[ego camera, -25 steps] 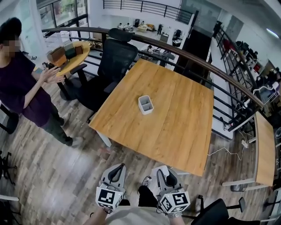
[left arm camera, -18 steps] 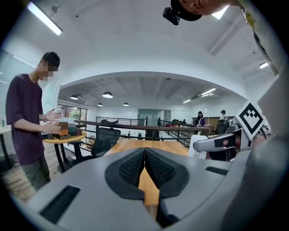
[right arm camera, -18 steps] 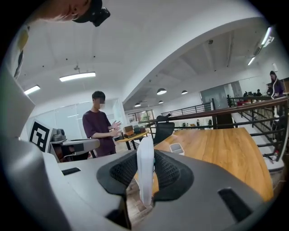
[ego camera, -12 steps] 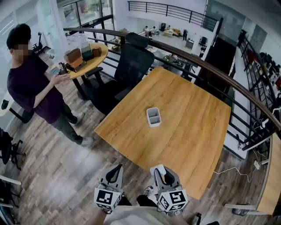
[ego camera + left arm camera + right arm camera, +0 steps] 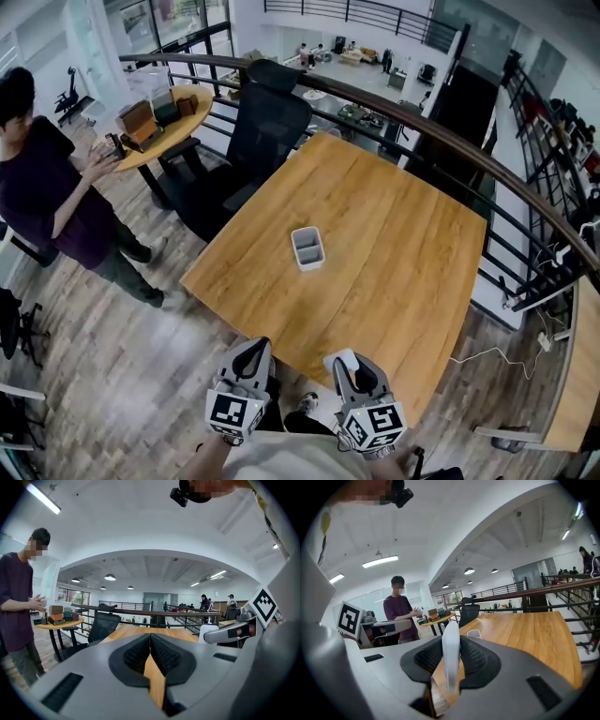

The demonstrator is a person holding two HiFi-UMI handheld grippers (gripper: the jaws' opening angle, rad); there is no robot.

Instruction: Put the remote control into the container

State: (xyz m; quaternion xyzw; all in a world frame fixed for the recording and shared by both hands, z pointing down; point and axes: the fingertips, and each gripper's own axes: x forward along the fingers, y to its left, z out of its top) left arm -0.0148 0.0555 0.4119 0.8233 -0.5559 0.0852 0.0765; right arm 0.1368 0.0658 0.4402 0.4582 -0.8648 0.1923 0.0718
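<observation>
**deskwatcher:** Standing right by the railing here. The right claw point(image 5: 456, 645) is clenched on a slim white plastic remote control point(image 5: 450, 667), gripped edge-on with one end poking out past the jaws. The left claw point(image 5: 150, 641) is squeezed closed on nothing, pads pressed together. Both are held low, off the near corner of the big square wooden desk point(image 5: 403, 262), so the remote is nowhere near its target yet.

**bin_there:** And the container?

**deskwatcher:** It's a small white rectangular container with two compartments point(image 5: 307, 248), sitting alone near the middle of the desk, well apart from both claws. Nothing else is on that desk. A person in a dark purple shirt point(image 5: 47, 197) is off to the left by a round wooden side table point(image 5: 173, 127), not in the way.

**bin_there:** So a reach, then a drop?

**deskwatcher:** That's my read. I'd carry it straight over the near edge and stop above one compartment. Turn the remote so its long axis points down, then lower the free end in before letting go. That cup looks light and the slots look narrow. Come in tilted and I reckon it catches the divider or knocks the thing over. The empty left claw could steady an outer wall.
</observation>
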